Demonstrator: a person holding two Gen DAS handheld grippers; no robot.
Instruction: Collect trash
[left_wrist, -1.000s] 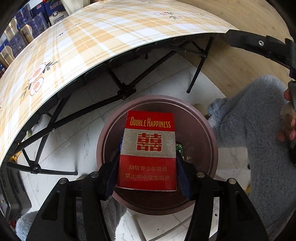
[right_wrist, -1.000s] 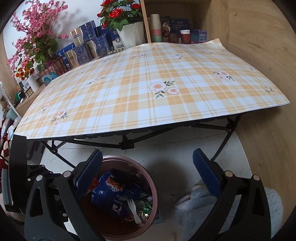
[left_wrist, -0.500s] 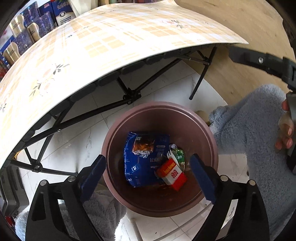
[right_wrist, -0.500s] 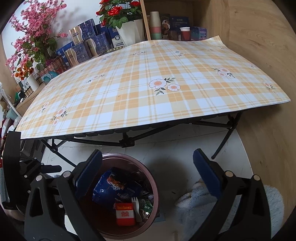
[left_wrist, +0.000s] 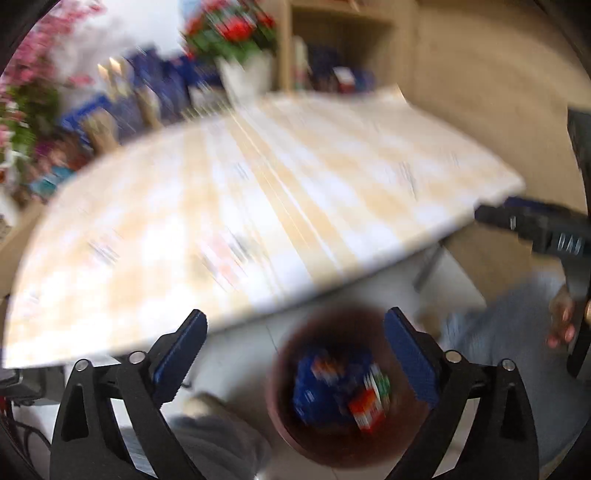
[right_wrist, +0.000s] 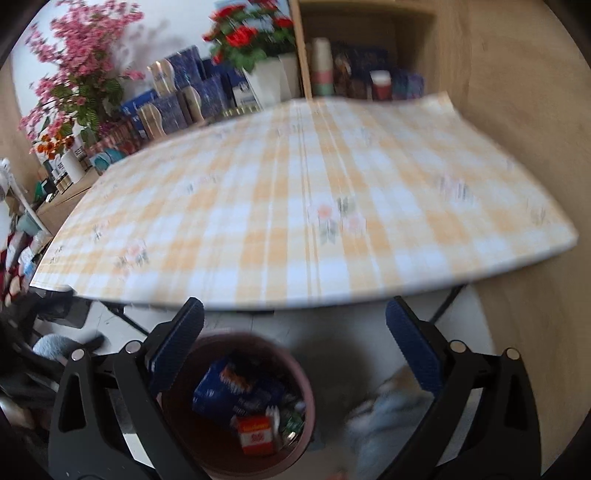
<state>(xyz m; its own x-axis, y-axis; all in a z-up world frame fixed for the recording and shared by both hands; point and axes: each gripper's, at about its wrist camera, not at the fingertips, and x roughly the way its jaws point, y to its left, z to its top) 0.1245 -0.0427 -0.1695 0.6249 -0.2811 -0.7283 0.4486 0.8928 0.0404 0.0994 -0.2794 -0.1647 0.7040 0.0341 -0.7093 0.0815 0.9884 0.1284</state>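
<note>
Visibility: both wrist views motion-smeared, the left one heavily; print on the trash unreadable; each bin rim cut by a finger.

Left gripper: jaws still opening, almost at full spread, nothing between the blue pads. Points steeply downward.

Right gripper: jaws wide apart, empty. Same downward slant. Its body shows at the left view's right edge, with the person's hand on the grip and a fluffy grey sleeve below.

Red cigarette box: lying in the brown bin, under the left gripper's right finger; long axis slanted toward lower right there, hard to judge.

Blue snack bag: beside the box, farther from the tongs.

Checked table: beyond both fingertips.
</note>
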